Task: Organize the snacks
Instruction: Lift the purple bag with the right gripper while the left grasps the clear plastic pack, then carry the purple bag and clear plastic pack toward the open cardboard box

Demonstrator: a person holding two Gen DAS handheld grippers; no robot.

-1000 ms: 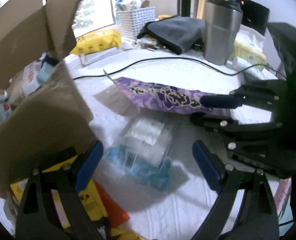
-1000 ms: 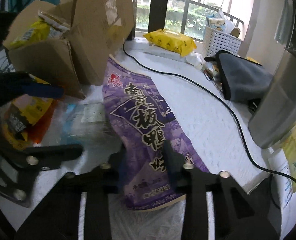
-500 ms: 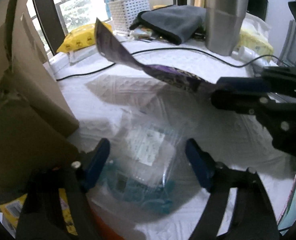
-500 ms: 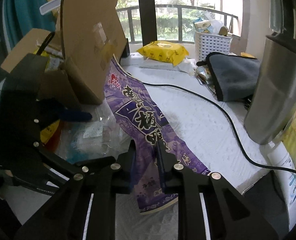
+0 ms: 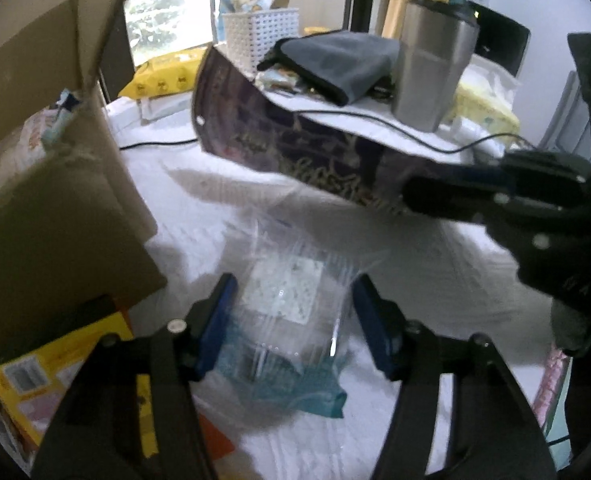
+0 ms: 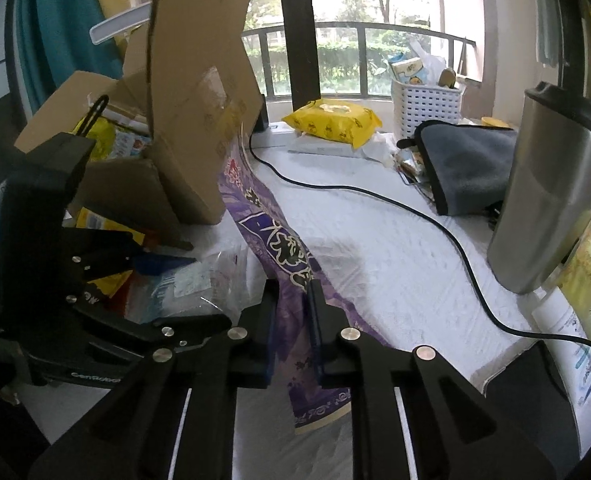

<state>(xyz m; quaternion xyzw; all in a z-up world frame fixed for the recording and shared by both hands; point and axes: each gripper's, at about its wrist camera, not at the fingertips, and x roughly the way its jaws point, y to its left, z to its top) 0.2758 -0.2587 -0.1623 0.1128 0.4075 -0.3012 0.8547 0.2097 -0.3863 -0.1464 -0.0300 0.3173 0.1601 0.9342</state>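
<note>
Above the white table (image 6: 375, 240), the purple bag (image 6: 279, 240), flat a second ago, is held lifted, pinched by the right gripper (image 6: 293, 300); the clear packet (image 5: 287, 300) is straddled by the left gripper (image 5: 293, 312), whose jaws have been closing but are not seen pressing.

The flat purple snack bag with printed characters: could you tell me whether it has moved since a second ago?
Yes. The purple snack bag has been lifted off the white tablecloth; the right gripper, whose jaws have just been closing, pinches it.

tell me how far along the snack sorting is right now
Done: the cardboard box already holds some packets. In hand: the right claw is shut on the purple snack bag, lifted off the white table; the left claw, jaws just closing, straddles the clear packet, not yet pressing it. Left: both of those, plus the yellow packets beside the box.
</note>
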